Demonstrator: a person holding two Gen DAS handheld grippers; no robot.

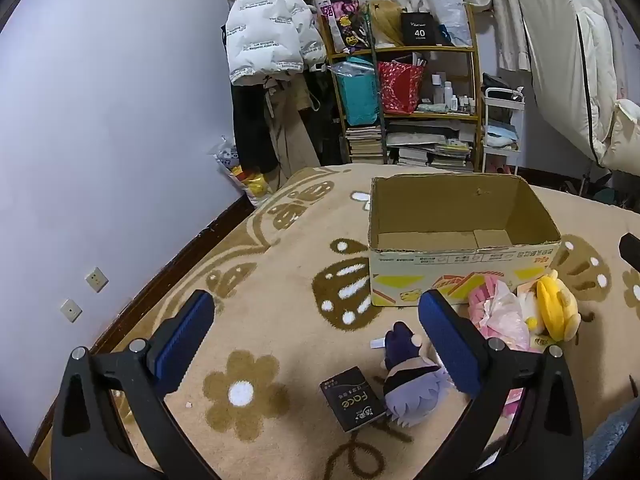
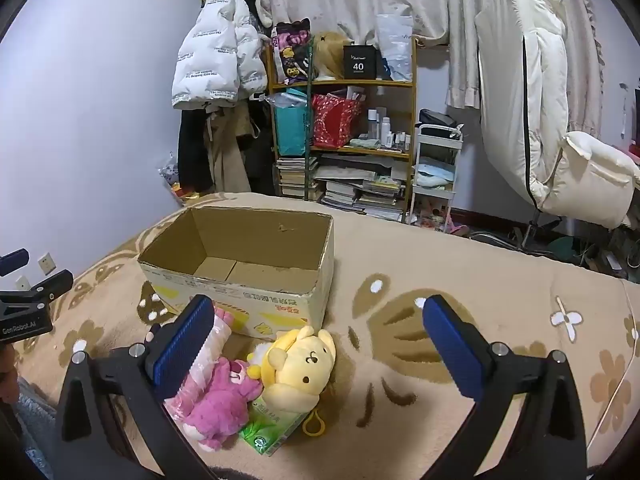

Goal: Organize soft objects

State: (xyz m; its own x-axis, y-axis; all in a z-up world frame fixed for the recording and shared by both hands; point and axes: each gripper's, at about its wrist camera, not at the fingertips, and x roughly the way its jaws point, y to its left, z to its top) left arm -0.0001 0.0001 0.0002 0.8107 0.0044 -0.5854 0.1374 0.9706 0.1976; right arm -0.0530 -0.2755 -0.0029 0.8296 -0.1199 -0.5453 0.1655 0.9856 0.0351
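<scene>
An open empty cardboard box (image 1: 460, 280) (image 2: 256, 300) stands on the patterned beige blanket (image 1: 280, 320). In front of it lie a yellow dog plush (image 2: 300, 364) (image 1: 556, 308), a pink plush (image 2: 220, 400) in clear wrap (image 1: 500, 312), and a purple-haired doll (image 1: 408, 376). My left gripper (image 1: 316, 316) is open above the blanket, the doll just inside its right finger. My right gripper (image 2: 320, 320) is open above the yellow plush, its left finger over the pink plush.
A black "face" packet (image 1: 352, 398) lies beside the doll, a green tissue pack (image 2: 272, 432) under the yellow plush. A cluttered shelf (image 2: 344, 136), hanging coats (image 2: 216, 52), a white cart (image 2: 436, 168) and a white chair (image 2: 540, 120) stand beyond the blanket.
</scene>
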